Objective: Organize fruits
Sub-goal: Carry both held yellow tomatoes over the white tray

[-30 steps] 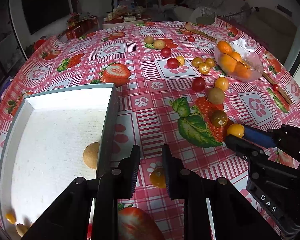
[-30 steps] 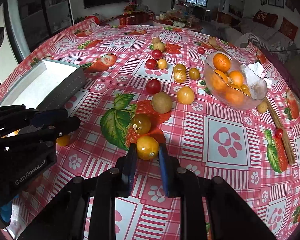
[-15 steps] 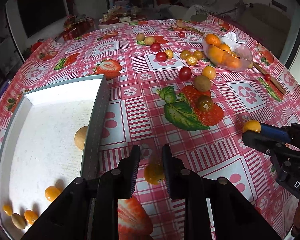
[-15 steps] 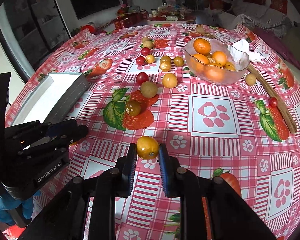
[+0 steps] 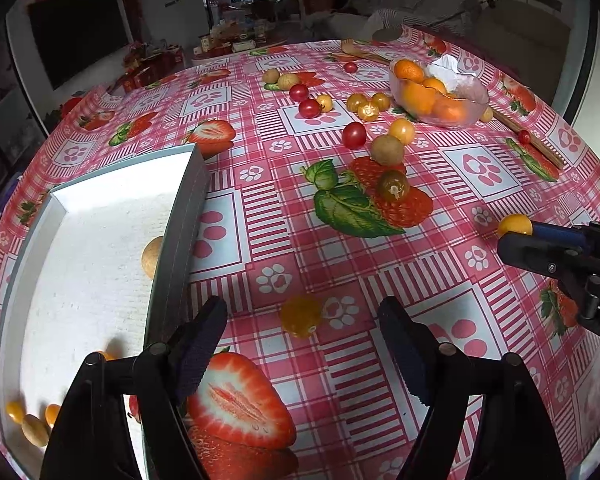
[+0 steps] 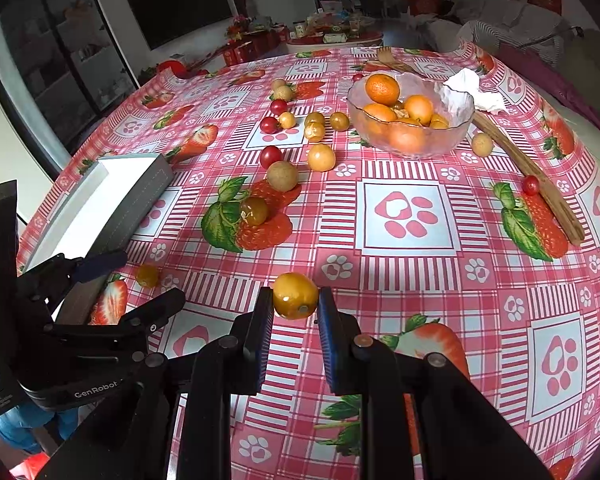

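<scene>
My left gripper is open, its jaws wide apart either side of a small yellow fruit lying on the tablecloth; it also shows in the right wrist view. My right gripper is shut on a yellow fruit, held above the cloth; it shows at the right of the left wrist view. A grey tray with a white lining lies at the left and holds several small fruits. Loose tomatoes and yellow fruits lie further back.
A glass bowl of oranges stands at the back right, with crumpled tissue beside it. A wooden utensil lies along the right edge. A dark greenish fruit sits on the printed strawberry.
My left gripper has opened wide around the yellow fruit on the cloth. My right gripper has lifted and drawn back with its yellow fruit.
</scene>
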`<move>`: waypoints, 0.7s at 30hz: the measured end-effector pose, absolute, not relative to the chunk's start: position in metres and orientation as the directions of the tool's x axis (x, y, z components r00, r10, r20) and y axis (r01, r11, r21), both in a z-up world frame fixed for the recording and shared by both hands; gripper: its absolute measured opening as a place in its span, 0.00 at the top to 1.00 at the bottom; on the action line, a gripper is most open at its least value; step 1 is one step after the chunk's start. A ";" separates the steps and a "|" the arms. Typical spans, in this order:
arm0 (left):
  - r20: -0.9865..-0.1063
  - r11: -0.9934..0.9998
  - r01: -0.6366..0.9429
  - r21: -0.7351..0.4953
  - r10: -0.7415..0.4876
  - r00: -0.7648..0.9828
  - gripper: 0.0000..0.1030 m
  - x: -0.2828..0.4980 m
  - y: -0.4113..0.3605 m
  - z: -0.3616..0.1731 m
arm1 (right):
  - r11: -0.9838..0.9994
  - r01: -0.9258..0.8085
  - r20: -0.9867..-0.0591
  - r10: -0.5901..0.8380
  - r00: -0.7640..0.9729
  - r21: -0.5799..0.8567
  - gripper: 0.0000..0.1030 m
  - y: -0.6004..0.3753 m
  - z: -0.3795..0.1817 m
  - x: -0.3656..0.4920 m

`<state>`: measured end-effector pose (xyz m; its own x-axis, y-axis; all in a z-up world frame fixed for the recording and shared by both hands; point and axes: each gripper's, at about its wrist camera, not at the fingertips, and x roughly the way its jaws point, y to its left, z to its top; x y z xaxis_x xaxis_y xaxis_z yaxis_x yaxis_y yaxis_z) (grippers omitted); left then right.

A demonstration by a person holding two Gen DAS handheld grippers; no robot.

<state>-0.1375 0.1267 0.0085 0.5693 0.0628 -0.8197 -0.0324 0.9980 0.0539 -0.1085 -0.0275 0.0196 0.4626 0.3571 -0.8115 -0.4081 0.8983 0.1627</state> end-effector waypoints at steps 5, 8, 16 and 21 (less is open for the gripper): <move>-0.826 1.000 0.009 0.026 0.017 0.563 0.81 -0.139 0.115 0.011 | 0.902 -0.398 -0.813 0.354 0.463 0.166 0.77 -0.031 0.021 -0.113; -0.830 1.000 0.030 0.009 -0.010 0.557 0.81 -0.145 0.110 0.012 | 0.902 -0.398 -0.812 0.353 0.465 0.165 0.77 -0.031 0.025 -0.118; -0.807 0.997 0.029 -0.075 -0.078 0.585 0.81 -0.170 0.122 0.036 | 0.900 -0.402 -0.813 0.358 0.460 0.169 0.77 -0.028 0.037 -0.129; -0.784 0.996 0.001 -0.086 -0.068 0.617 0.81 -0.184 0.150 0.062 | 0.888 -0.425 -0.811 0.374 0.450 0.173 0.77 -0.014 0.050 -0.136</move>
